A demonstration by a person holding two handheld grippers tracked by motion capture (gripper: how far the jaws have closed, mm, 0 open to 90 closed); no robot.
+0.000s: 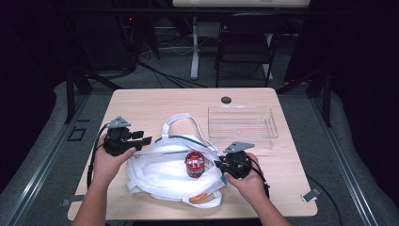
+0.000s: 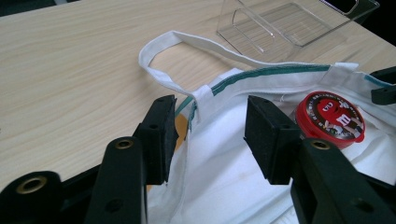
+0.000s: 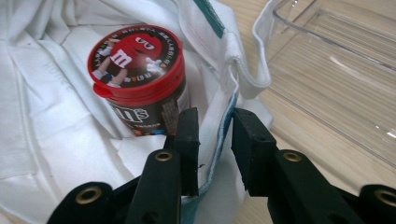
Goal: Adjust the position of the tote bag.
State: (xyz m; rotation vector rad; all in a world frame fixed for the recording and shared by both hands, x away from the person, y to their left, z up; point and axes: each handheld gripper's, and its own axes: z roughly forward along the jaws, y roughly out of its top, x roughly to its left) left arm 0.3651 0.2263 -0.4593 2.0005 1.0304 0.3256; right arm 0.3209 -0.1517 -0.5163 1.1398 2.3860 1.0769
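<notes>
— Since the tub [image 1: 195, 164] is what draws the eye, where does it sit?

— Inside the open mouth of the white bag [image 1: 160, 174], standing roughly upright, red lid up. The bag lies crumpled on the table [image 1: 141, 101] toward the near edge, about midway between the left and right edges. In the right gripper view the tub [image 3: 140, 79] leans slightly, a cartoon figure on its lid, brown wall below.

— And the bag itself?

— White cloth with a green band along the rim. One strap [image 1: 181, 123] loops out flat toward the middle of the table; another curls at the near edge, with something orange [image 1: 200, 197] poking out beside it.

— The left gripper [image 1: 141, 138]?

— At the bag's left rim. In its own view the jaws stand well apart, one on either side of the hem where the strap [image 2: 161, 60] is sewn on; they straddle the cloth without pinching it.

— The right gripper [image 1: 221, 165]?

— At the bag's right rim, just beside the tub. Its jaws are parted by a narrow gap, the green-edged hem running between them; I can't tell if a pad touches the cloth, but they aren't clamped.

— Anything else?

— A clear tray [image 1: 242, 123] lies toward the far right corner, just beyond the right gripper, and a dark round disc [image 1: 226, 100] sits near the far edge.
</notes>
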